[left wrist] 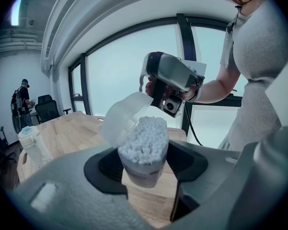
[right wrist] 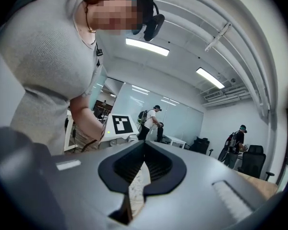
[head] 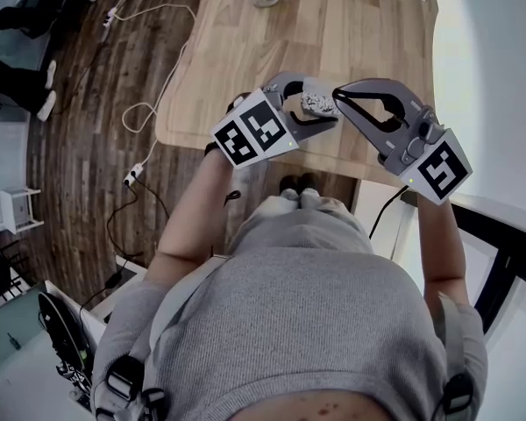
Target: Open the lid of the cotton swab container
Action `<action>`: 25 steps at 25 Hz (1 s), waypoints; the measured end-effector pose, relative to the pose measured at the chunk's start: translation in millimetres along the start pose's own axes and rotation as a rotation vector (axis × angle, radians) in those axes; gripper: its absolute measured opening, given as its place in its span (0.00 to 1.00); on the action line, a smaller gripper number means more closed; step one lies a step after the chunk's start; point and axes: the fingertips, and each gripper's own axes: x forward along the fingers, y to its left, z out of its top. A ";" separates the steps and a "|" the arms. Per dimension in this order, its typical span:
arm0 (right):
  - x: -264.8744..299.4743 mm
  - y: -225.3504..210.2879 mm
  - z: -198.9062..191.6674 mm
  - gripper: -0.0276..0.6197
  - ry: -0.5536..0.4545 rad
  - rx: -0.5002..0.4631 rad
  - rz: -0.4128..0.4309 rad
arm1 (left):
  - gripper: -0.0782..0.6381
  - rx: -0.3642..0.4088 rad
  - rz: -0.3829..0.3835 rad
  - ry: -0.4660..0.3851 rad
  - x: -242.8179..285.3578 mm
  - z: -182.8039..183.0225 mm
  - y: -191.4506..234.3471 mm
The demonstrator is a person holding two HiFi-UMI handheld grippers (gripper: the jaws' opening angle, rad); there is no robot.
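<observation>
A light wooden table stands on a dark plank floor, white cables trailing at its left; tall dark-framed windows glow beyond.

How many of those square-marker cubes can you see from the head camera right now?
2. The left cube rides on the left gripper, mid-picture; the right cube rides on the right gripper, further right. None seems hidden.

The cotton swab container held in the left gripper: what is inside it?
White cotton swabs fill the container to its rim, tips up; the lid is tipped open. Their lower ends cannot be seen, covered by the container's wall.
</observation>
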 end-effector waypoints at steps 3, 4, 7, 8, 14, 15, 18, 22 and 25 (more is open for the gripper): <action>2.9 12.6 -10.4 0.05 0.072 -0.042 0.063 | 0.47 -0.003 0.001 -0.004 0.4 2.0 0.5; 3.3 14.4 -15.6 0.05 0.100 -0.053 0.069 | 0.47 0.000 0.000 -0.004 1.0 3.0 0.0; 3.1 11.4 -25.2 0.05 0.149 -0.079 0.044 | 0.47 0.014 -0.006 -0.002 3.2 5.8 -2.6; 2.6 9.1 -26.0 0.05 0.153 -0.084 0.033 | 0.47 0.018 -0.008 0.000 4.0 6.1 -3.3; -1.7 -14.4 -31.9 0.05 0.153 -0.039 -0.066 | 0.47 0.034 -0.020 0.014 10.2 3.5 -9.0; -2.2 -18.8 -33.6 0.05 0.152 -0.028 -0.086 | 0.47 0.036 -0.025 0.015 11.6 3.2 -10.5; -4.5 -28.3 -37.5 0.05 0.138 0.002 -0.129 | 0.47 0.041 -0.041 0.012 15.2 3.2 -15.6; -9.1 -34.3 -41.5 0.05 0.128 0.041 -0.146 | 0.47 0.036 -0.049 0.011 19.1 3.6 -17.6; -10.6 -34.8 -41.2 0.05 0.121 0.051 -0.146 | 0.47 0.026 -0.049 0.012 21.8 4.0 -17.7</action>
